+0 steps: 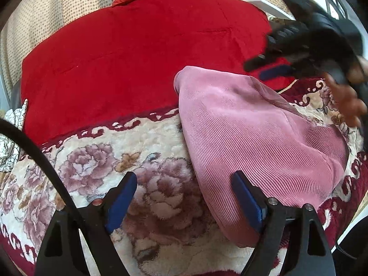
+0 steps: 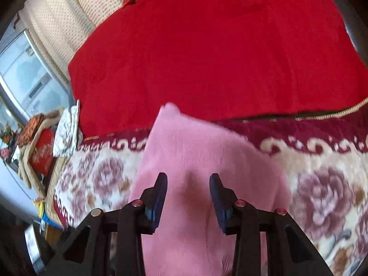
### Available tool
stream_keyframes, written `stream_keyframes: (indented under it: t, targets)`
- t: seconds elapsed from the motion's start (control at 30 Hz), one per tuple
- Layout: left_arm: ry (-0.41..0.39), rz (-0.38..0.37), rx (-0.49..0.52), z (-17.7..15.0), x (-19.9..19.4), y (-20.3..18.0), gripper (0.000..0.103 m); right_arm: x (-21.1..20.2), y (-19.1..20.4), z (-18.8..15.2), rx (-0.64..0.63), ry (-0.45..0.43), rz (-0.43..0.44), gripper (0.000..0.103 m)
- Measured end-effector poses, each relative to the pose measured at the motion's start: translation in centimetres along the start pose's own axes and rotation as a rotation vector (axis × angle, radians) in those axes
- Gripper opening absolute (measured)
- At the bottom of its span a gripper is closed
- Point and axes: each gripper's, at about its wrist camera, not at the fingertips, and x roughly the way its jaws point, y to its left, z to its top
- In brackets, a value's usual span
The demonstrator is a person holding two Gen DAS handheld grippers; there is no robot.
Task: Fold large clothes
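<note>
Left gripper (image 1: 184, 197): your jaws gape wide, empty, beside the pink garment (image 1: 253, 133);
Right gripper (image 2: 188, 195): fingers part-spread above the cloth, gripping nothing, positioned for a fold

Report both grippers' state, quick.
Left gripper: open, nothing between the jaws; its right finger is by the pink garment's edge.
Right gripper: part open over the pink garment, gripping nothing.
</note>
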Motion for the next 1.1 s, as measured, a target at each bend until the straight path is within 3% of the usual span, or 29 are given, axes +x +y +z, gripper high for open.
stream_keyframes:
  t: [0.2, 0.3, 0.4, 0.57, 0.7, 0.8, 0.93, 1.03, 1.1]
  targets:
    - [0.001, -0.004, 0.004, 0.0, 0.2, -0.1, 0.086, 5.0, 1.1, 3.3, -0.025, 0.082, -0.015, 0.041]
    - [-0.004, -0.008, -0.001, 0.0, 0.3, -0.1, 0.086, 9.4, 0.1, 3.9, -0.019, 0.201, -0.051, 0.042]
    - [-0.002, -0.028, -0.013, 0.1, 0.5, 0.1, 0.086, 11.3, -1.5, 3.8, 0.046, 0.235, -0.01, 0.043]
    - [0.005, -0.058, -0.04, 0.3, 0.5, 0.8, 0.086, 6.4, -1.3, 2.3, 0.01, 0.106, -0.006, 0.043]
    - [-0.003, -0.073, -0.138, 0.6, 0.2, 2.6, 0.086, 1.5, -1.0, -0.5, -0.021, 0.03, 0.032, 0.043]
    - [0.021, -0.064, -0.158, 0.5, 0.7, 3.0, 0.086, -0.7, -0.4, -3.5, -0.072, 0.049, 0.031, 0.043]
    - [0.013, -0.027, -0.083, 0.2, 0.8, 1.6, 0.086, -3.1, -0.5, -8.3, -0.122, 0.078, -0.008, 0.043]
    - [0.008, -0.032, -0.053, 0.0, 0.9, 1.2, 0.086, -2.7, -1.8, -11.6, -0.135, 0.127, -0.048, 0.047]
    - [0.011, -0.042, -0.054, -0.1, 1.0, 1.0, 0.087, -2.3, -2.9, -13.1, -0.099, 0.123, -0.028, 0.049]
